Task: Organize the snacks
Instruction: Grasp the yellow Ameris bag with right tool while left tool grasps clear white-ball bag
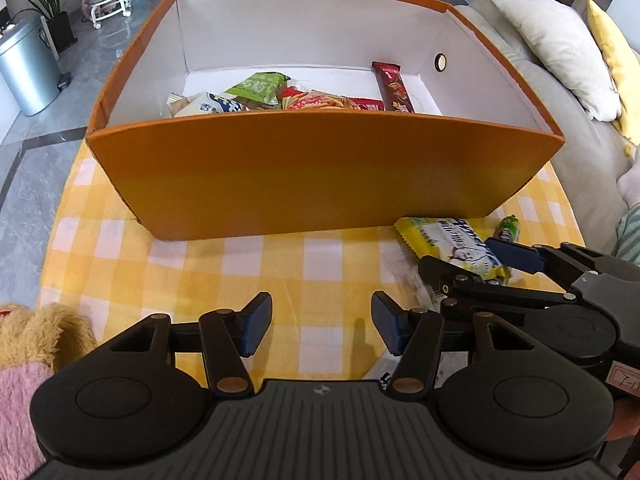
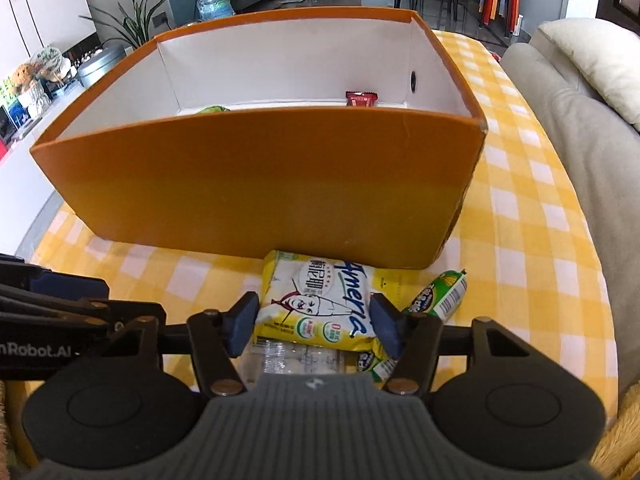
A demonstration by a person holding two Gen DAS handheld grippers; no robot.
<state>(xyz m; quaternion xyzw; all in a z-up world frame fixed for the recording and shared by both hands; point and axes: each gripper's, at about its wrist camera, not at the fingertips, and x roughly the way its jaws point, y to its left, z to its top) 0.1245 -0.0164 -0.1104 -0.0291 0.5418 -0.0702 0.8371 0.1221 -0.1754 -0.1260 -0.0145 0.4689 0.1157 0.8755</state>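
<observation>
- Plainly, the yellow snack packet point(image 2: 320, 304) is a flat, crinkly pillow pouch with a white panel, a cartoon face, blue slanted lettering and green round badges; its end seam is serrated.
- It lies on the yellow-and-white checked cloth point(image 1: 200, 264), just in front of the near wall of the orange box point(image 1: 320, 176), outside it.
- Right gripper point(image 2: 316, 322): its blue pads point(image 2: 242, 322) stand either side of the packet, close to its edges; whether they press it cannot be told.
- Left gripper point(image 1: 318, 326): jaws spread, nothing between them, over bare cloth.
- Beside the packet lie two green sausage-shaped snacks point(image 2: 438, 294) and a clear wrapped item point(image 2: 296, 360), which sits partly under it.
- Inside the white-lined box sit a brown bar point(image 1: 394, 86), a green packet point(image 1: 258, 86), a blue-and-white packet point(image 1: 208, 106) and red wrappers point(image 1: 320, 100).
</observation>
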